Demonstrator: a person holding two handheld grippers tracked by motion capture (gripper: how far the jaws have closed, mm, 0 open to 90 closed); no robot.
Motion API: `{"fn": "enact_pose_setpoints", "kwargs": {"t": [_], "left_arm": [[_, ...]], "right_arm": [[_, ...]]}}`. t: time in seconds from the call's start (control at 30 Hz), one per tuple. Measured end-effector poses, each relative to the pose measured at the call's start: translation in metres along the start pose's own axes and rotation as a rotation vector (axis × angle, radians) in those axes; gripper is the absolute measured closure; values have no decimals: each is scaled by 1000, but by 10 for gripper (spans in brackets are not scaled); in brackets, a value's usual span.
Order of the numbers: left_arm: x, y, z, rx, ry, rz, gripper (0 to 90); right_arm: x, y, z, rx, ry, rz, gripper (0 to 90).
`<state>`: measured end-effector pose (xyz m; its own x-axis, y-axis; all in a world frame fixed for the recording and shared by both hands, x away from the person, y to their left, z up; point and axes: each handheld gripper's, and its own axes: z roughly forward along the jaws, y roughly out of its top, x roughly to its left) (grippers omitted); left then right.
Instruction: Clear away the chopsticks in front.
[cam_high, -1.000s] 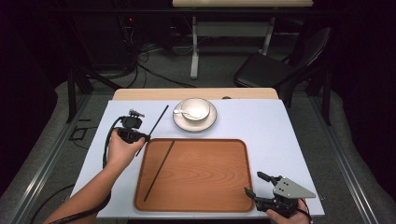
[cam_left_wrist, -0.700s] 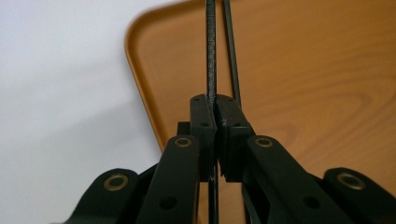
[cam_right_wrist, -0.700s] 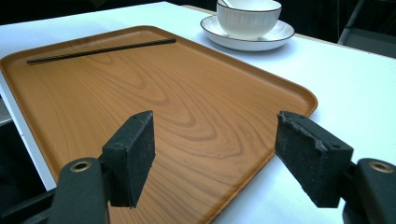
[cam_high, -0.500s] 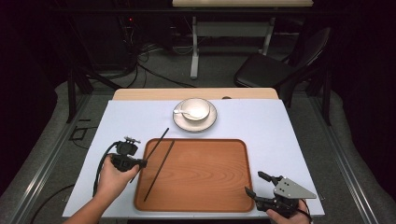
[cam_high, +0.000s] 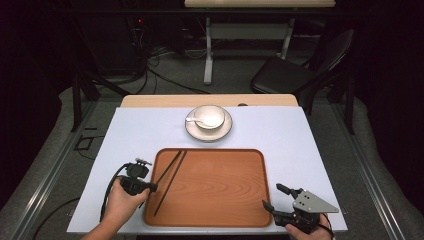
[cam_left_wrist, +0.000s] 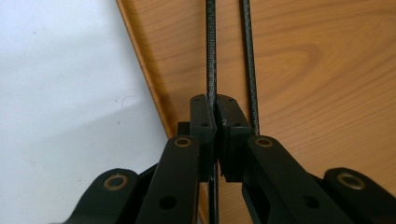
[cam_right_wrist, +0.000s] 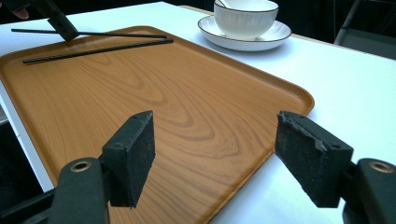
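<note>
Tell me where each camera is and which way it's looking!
High view: above the person's side, looking forward and down on the table; both forearms, the left gripper and right gripper show.
Left gripper view: on the left gripper, looking along its jaws, shut on a chopstick over the tray.
Right gripper view: on the right gripper, looking across the tray toward the bowl; its open jaws show.
All three share the tray and both chopsticks.
</note>
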<state>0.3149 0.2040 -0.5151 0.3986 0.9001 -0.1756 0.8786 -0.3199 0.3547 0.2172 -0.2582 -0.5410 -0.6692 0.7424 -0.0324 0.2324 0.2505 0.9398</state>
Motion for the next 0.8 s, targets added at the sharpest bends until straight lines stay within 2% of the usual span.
{"fn": "enact_pose_setpoints", "kwargs": {"t": [0.3, 0.5, 0.8], "left_arm": [[-5, 3, 7, 8, -12, -3, 859], [-4, 2, 8, 7, -28, -12, 827], [-3, 0, 6, 2, -26, -6, 815]], "right_arm": [[0, 0, 0, -1, 0, 1, 283], [0, 0, -1, -1, 1, 1, 283], [0, 0, 0, -3, 2, -2, 283]]}}
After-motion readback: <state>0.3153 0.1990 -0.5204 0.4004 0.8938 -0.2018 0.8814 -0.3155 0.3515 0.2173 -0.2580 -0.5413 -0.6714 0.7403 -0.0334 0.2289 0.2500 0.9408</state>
